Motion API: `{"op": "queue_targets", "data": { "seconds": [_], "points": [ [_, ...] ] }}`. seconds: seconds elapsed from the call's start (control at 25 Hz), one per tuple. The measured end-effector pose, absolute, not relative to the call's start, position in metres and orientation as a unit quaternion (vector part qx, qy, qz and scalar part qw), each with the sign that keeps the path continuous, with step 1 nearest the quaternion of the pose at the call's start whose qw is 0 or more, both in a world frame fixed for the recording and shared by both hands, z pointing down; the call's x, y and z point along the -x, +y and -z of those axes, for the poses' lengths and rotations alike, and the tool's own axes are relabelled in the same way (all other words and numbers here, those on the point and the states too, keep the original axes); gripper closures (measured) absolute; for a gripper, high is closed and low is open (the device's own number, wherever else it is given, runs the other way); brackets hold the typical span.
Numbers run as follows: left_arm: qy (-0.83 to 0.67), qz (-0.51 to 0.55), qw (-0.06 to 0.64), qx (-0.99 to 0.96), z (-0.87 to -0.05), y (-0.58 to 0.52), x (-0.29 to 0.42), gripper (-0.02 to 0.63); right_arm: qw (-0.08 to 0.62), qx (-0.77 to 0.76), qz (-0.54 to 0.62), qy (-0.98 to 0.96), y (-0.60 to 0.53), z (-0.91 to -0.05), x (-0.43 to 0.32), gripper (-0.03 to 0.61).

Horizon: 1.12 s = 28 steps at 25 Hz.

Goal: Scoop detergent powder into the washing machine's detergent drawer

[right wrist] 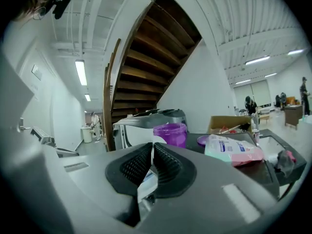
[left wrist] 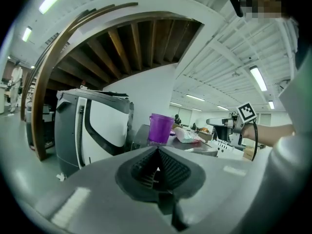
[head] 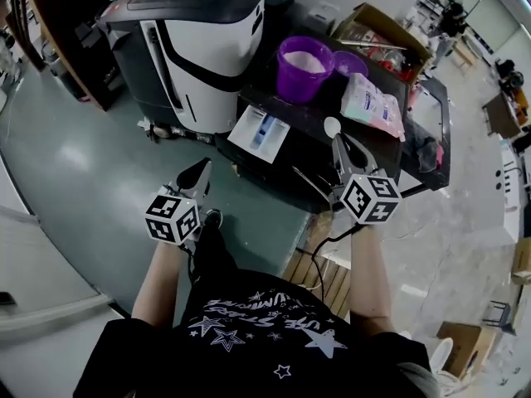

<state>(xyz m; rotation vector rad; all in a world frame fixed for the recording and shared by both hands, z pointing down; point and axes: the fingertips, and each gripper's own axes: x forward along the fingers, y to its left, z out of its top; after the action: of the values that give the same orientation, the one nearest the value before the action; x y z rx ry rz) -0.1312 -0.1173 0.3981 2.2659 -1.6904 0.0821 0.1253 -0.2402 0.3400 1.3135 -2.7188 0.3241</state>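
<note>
A purple bucket (head: pixel 304 66) holding white powder stands on the black table (head: pixel 323 160). Beside it is its purple lid (head: pixel 351 62). A white detergent drawer (head: pixel 259 131) with a blue insert lies at the table's left edge, in front of the washing machine (head: pixel 203 44). My right gripper (head: pixel 339 145) is shut on the handle of a white scoop (head: pixel 331 126), held above the table in front of the bucket (right wrist: pixel 170 133); the handle (right wrist: pixel 147 182) shows between the jaws. My left gripper (head: pixel 199 172) hangs over the floor left of the table. It is shut and holds nothing (left wrist: pixel 157 156).
A pink and white detergent bag (head: pixel 373 106) lies on the table right of the bucket. Behind it stands an open cardboard box (head: pixel 383 33). Dark cloth (head: pixel 425 152) sits at the table's right end. Green floor (head: pixel 75 156) spreads to the left, under a wooden staircase (right wrist: pixel 146 57).
</note>
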Motion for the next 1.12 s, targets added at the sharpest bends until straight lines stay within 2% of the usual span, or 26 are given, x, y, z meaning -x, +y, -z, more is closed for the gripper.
{"op": "queue_targets", "data": {
  "seconds": [0.52, 0.68, 0.8, 1.12],
  "points": [
    [-0.440, -0.050, 0.162, -0.882, -0.389, -0.312, 0.171, 0.613, 0.015, -0.551, -0.092, -0.829, -0.354, -0.301, -0.077, 0.543],
    [-0.407, -0.058, 0.155, -0.898, -0.384, -0.346, 0.175, 0.612, 0.030, -0.558, -0.078, -0.825, -0.382, -0.289, -0.065, 0.543],
    [-0.388, -0.065, 0.155, -0.906, -0.385, -0.364, 0.180, 0.612, 0.094, -0.538, -0.066, -0.835, -0.401, -0.291, -0.051, 0.543],
    [-0.359, -0.070, 0.159, -0.917, -0.392, -0.397, 0.188, 0.612, 0.333, -0.440, 0.008, -0.834, -0.440, -0.316, -0.020, 0.543]
  ]
}}
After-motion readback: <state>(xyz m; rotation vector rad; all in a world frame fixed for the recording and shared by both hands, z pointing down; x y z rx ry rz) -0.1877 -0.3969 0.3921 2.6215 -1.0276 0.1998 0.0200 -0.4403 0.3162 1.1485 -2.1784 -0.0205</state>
